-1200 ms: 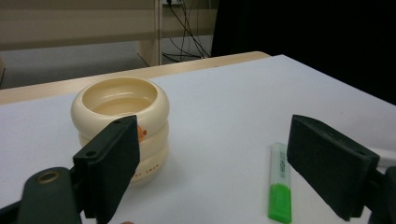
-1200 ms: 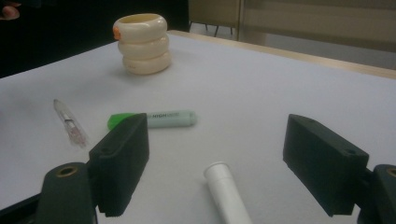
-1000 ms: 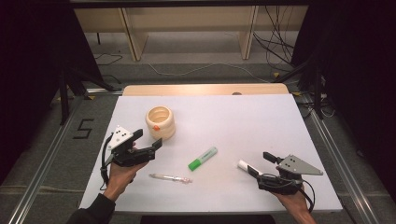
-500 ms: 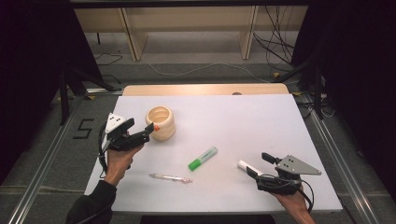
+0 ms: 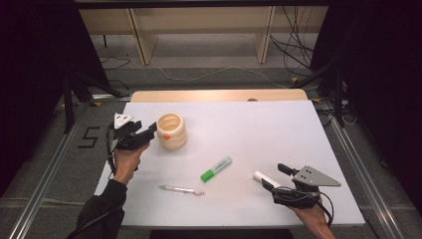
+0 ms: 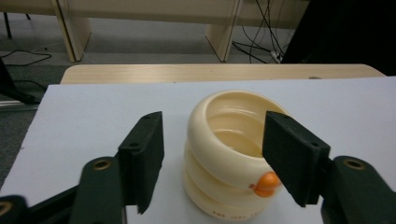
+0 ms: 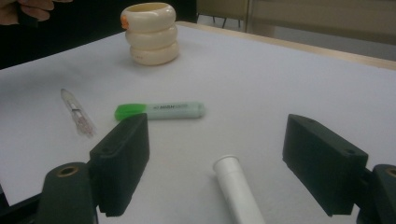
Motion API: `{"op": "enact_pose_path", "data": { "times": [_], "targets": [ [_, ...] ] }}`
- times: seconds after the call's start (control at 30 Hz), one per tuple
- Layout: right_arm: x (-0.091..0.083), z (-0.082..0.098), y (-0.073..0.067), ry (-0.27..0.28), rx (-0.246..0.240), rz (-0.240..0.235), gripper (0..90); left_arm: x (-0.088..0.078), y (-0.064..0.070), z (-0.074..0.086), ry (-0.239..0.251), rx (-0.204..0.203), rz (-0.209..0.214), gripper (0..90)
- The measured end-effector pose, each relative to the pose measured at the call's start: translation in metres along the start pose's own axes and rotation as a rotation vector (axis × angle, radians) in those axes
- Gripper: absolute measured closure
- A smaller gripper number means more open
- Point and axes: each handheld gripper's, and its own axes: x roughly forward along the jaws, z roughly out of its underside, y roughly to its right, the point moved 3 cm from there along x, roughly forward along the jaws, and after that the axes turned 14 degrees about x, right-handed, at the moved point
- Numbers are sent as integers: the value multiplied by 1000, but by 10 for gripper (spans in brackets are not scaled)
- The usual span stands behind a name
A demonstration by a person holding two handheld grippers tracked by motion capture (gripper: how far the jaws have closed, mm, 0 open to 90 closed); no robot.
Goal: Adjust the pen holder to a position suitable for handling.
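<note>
A white surface (image 5: 278, 129) sits on a wooden tabletop, with dark curtains at both sides and wooden furniture legs and loose cables on the floor behind. Near its far-left corner stands a cream ribbed holder (image 5: 171, 131), shaped like three stacked rings, upright and open at the top, with a small orange knob on its side. The left claw (image 5: 149, 133) is level with the holder's upper rings and straddles its near wall; in the left gripper view the left jaw stands outside the holder (image 6: 224, 154), apart from it, and the right jaw sits at the rim beside the orange knob. The jaws have just been closing with the wall between them, but the pads do not yet appear to press on it, so nothing is held. This approach probably serves to steady or lift the holder by its rim. The right claw (image 5: 271, 175) rests low at the near-right, jaws wide apart, with a white tube (image 7: 238, 193) lying between them untouched. A green highlighter (image 5: 216, 169) and a clear pen (image 5: 181, 189) lie mid-surface, well apart from the holder, and nothing obstructs either claw.
</note>
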Motion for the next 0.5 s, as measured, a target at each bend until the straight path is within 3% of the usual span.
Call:
{"op": "enact_pose_path", "data": {
  "times": [0.27, 0.33, 0.5],
  "targets": [
    [0, 0, 0, -2, 2, 1, 242, 19, -22, 10, -22, -34, -62, 603],
    [1, 0, 0, -5, 3, 0, 244, 29, -30, 16, -44, -55, -81, 704],
    [2, 1, 0, -11, 2, -3, 247, 42, -36, 24, -65, -99, -87, 835]
  ]
}}
